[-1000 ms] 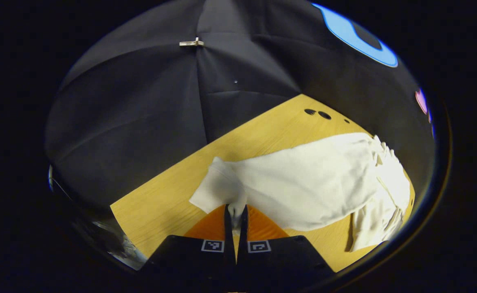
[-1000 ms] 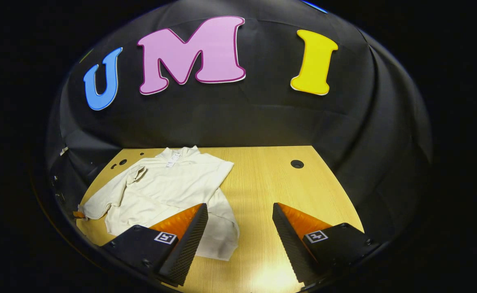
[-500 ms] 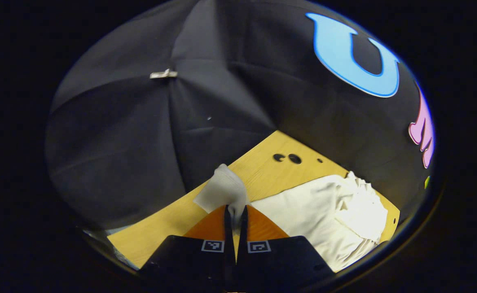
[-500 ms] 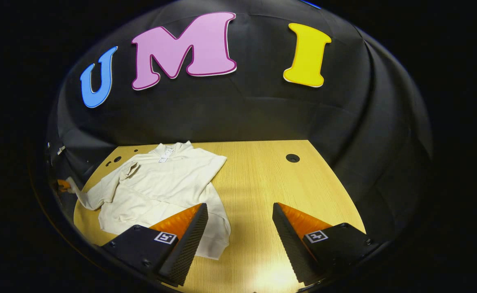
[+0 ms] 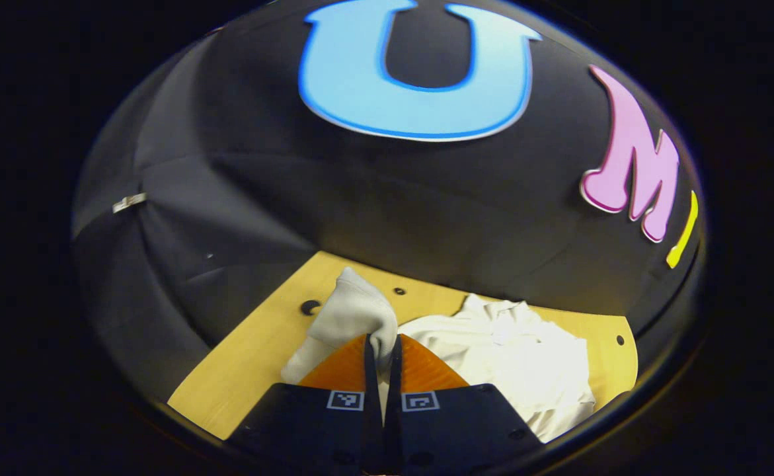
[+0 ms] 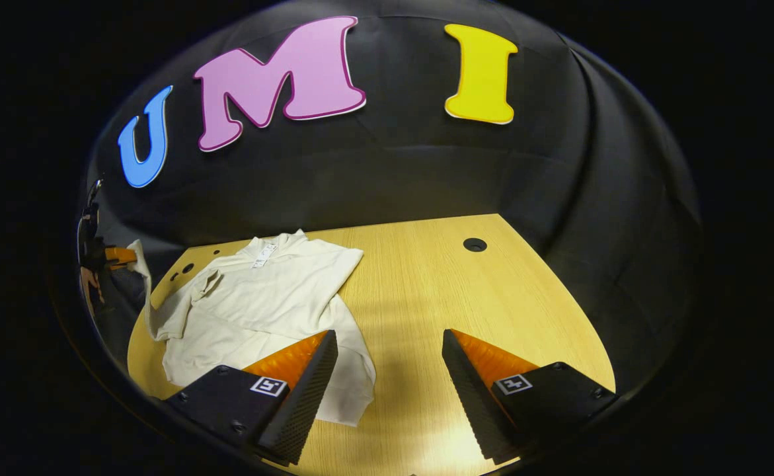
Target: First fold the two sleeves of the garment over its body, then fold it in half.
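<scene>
A cream long-sleeved garment (image 6: 261, 304) lies on the wooden table (image 6: 439, 291), its collar toward the back wall and one sleeve folded across its body. My left gripper (image 5: 381, 344) is shut on the cuff (image 5: 353, 311) of the other sleeve and holds it lifted above the table, the sleeve trailing down to the garment body (image 5: 519, 357). In the right gripper view that left gripper (image 6: 119, 254) shows far left, with the sleeve (image 6: 142, 277) hanging from it. My right gripper (image 6: 390, 340) stands open above the table's near side, nothing between its fingers.
Round holes sit in the table, one at the back right (image 6: 474, 244) and some near the back left corner (image 5: 309, 307). Black cloth walls close in the table on three sides. Bare wood stretches to the right of the garment.
My left gripper has lifted the sleeve cuff off the table and swung it up and round toward the garment body. The right gripper has barely moved.
</scene>
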`<state>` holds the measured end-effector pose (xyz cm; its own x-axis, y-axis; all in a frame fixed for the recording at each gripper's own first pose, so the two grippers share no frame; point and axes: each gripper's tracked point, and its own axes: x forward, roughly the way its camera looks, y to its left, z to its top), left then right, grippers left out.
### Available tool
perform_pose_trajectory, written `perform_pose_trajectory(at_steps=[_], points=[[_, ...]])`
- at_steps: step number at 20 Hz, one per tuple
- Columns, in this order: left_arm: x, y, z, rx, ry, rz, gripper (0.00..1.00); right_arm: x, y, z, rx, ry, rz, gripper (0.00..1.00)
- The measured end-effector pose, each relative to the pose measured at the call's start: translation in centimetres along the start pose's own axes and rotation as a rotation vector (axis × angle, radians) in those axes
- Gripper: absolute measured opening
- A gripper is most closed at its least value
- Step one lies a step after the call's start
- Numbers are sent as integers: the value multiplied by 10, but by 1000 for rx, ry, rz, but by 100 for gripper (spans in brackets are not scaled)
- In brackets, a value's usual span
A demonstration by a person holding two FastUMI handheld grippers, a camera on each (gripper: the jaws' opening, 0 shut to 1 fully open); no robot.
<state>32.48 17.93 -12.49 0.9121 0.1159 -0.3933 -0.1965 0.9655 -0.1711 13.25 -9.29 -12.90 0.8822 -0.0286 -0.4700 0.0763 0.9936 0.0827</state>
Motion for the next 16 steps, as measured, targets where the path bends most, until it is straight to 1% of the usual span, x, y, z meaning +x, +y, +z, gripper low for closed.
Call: perform_pose_trajectory(at_steps=[2,7,10,11,14,16], points=[[14,-42,11,38,-10,-49,6,2,-8,-3,1,2,-7,98],[42,-146,9,144,-5,-183,6,10,-35,-19,-11,31,-39,98],[52,-209,-8,228,19,-266,6,11,-48,-25,-4,40,-51,98],[53,-225,-15,249,31,-281,6,12,-52,-28,0,45,-55,98],[54,-289,-42,279,67,-366,6,14,-63,-36,19,65,-69,98],[55,-320,-56,308,80,-406,6,16,-70,-43,26,82,-88,98]])
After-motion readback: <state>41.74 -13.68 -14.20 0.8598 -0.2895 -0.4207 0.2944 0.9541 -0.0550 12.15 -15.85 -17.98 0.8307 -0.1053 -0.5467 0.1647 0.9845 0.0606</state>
